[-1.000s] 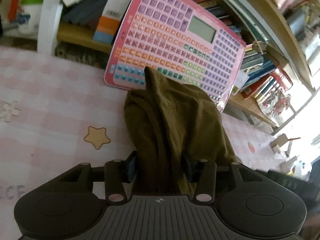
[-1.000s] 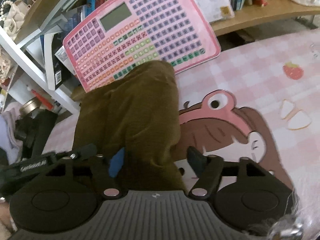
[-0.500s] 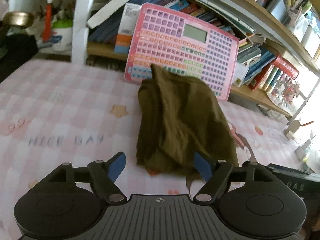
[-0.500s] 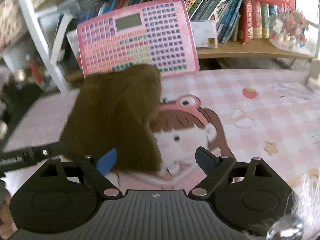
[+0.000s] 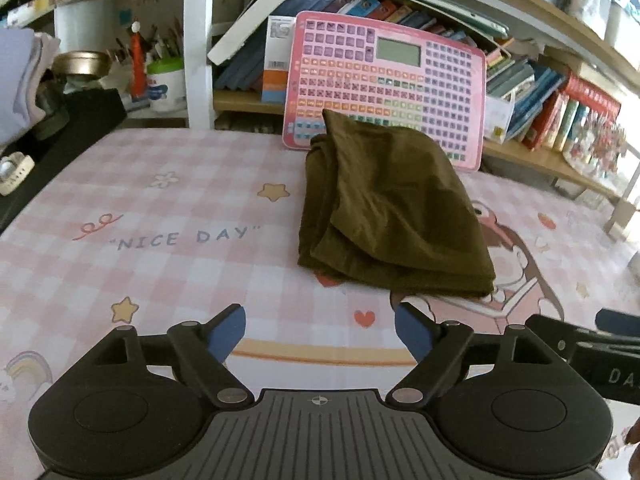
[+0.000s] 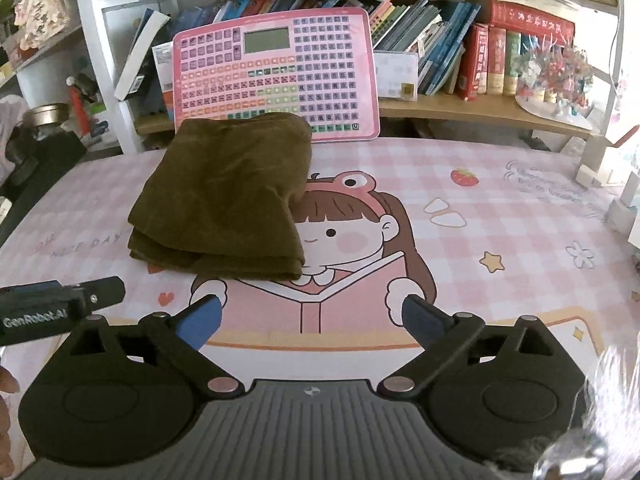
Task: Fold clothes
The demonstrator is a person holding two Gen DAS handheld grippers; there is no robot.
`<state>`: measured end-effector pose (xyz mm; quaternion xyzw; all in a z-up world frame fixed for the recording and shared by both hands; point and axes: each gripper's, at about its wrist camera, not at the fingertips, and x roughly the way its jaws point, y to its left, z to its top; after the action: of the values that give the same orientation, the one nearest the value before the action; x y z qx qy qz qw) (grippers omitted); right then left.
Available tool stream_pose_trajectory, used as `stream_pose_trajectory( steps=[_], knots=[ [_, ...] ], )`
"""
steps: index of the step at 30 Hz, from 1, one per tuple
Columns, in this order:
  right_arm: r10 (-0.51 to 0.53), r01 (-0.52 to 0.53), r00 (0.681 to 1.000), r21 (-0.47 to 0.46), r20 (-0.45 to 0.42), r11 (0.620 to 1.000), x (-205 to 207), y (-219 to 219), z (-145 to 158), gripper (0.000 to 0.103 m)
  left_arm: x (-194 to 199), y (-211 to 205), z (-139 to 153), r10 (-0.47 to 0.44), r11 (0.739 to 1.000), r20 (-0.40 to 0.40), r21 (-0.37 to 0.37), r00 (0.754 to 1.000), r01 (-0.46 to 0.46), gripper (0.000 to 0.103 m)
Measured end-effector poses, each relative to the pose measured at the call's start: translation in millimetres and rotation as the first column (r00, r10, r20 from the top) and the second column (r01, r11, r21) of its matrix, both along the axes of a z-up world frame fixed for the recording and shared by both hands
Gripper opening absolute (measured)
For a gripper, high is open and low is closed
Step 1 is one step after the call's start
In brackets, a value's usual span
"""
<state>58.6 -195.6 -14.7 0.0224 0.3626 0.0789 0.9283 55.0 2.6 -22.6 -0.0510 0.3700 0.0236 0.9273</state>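
The olive-brown garment (image 5: 392,212) lay folded into a compact, layered bundle on the counter (image 5: 160,264), which carried a pink checked mat printed with a cartoon girl (image 6: 340,236) and the words "NICE DAY". The bundle sat toward the counter's far edge, left of the printed girl's face in the right wrist view, with one side covering part of that print. Its far end reached up in front of the pink keyboard toy (image 5: 384,80), which stood tilted against the bookshelf (image 6: 480,108) at the far edge; whether cloth and toy touched could not be determined.

The left claw (image 5: 320,332) was released: its blue-padded jaws were opening, with nothing between them. It was positioned on the near side of the garment, apart from the cloth, with bare mat visible between the fingertips and the bundle's near fold.

The right claw (image 6: 312,318) was likewise released, its jaws opening and holding nothing. It was above the printed book on the mat, to the right of the bundle's near corner and clear of it.

Part of the left claw's black body appeared at the left edge of the right wrist view, beside the right claw.
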Motion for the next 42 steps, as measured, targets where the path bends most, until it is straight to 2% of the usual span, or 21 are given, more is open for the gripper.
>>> stream_pose_trajectory(
  steps=[5,7,12,19,42],
  knots=[
    [0.016,-0.016,1.000,-0.001,0.008,1.000,-6,-2,3,0.099,-5,-11,4,-0.025,0.999,0.009,0.038,1.000,0.025,0.086],
    [0.023,-0.023,1.000,-0.005,0.017,1.000,-7,-2,5,0.099,-7,-13,6,-0.028,0.998,0.014,0.047,1.000,0.027,0.091],
    [0.030,-0.030,0.999,-0.006,0.026,1.000,-9,-2,7,0.099,-9,-15,10,-0.024,0.998,0.028,0.059,0.999,0.022,0.096],
    [0.042,-0.042,0.998,-0.008,0.036,0.999,-10,0,8,0.099,-11,-17,13,-0.024,0.997,0.034,0.079,0.999,0.021,0.098],
    [0.022,-0.022,1.000,-0.007,0.019,1.000,-6,-1,7,0.099,-7,-18,10,-0.035,0.996,0.017,0.079,0.999,0.034,0.099]
  ],
)
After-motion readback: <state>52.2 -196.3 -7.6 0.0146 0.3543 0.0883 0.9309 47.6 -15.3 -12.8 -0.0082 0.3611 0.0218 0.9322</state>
